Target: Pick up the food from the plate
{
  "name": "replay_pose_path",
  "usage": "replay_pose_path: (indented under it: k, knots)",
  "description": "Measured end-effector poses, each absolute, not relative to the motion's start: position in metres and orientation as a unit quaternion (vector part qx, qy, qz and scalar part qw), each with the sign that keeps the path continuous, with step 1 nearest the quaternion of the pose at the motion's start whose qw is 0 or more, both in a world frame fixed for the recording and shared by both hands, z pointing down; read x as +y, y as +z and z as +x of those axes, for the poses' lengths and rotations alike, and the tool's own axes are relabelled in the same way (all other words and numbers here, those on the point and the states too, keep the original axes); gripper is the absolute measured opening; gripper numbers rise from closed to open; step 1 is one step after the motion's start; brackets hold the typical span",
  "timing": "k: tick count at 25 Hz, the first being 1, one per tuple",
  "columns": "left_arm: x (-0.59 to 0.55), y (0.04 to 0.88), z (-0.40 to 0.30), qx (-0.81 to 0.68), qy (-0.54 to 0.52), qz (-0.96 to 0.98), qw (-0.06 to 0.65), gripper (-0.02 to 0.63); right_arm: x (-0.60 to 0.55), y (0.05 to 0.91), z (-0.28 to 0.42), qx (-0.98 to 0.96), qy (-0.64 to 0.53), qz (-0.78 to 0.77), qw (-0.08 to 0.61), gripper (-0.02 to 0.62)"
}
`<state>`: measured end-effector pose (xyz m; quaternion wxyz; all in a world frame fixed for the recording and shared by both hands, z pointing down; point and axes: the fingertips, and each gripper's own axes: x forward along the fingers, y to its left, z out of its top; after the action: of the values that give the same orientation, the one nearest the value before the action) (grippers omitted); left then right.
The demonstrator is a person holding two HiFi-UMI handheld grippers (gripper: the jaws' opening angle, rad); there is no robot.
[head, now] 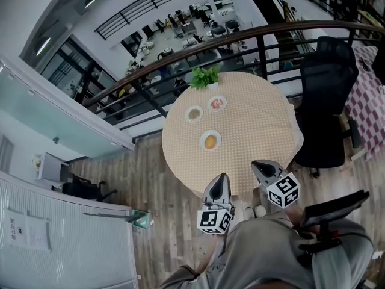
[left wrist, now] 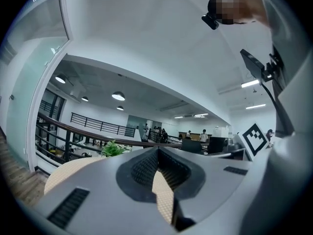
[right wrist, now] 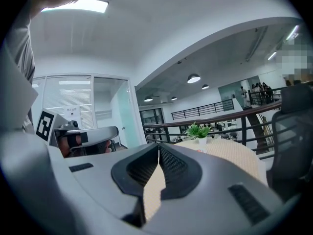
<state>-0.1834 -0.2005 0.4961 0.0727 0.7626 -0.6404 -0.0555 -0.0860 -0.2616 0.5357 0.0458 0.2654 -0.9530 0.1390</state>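
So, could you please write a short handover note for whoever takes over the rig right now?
Left gripper: shut, empty, at the near edge of the table.
Right gripper: shut, empty, beside it at the same edge.
Things: the nearest plate holds orange food. Beyond it lie pale food and reddish food, each on its own plate. A potted plant stands at the far edge.
Done: nothing picked up; all the food is on its plates.
Left: open a gripper, reach to a plate, take the food.
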Motion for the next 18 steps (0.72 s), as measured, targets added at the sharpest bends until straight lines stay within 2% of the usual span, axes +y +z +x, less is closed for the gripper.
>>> replay_pose_path:
  k: [18]
  knots:
    - [-0.204,0.477,-0.198,-0.635,-0.089,0.767,0.036,0.009,-0.272,0.52,-0.087,-0.95,0.117,0.288,0.032,0.015]
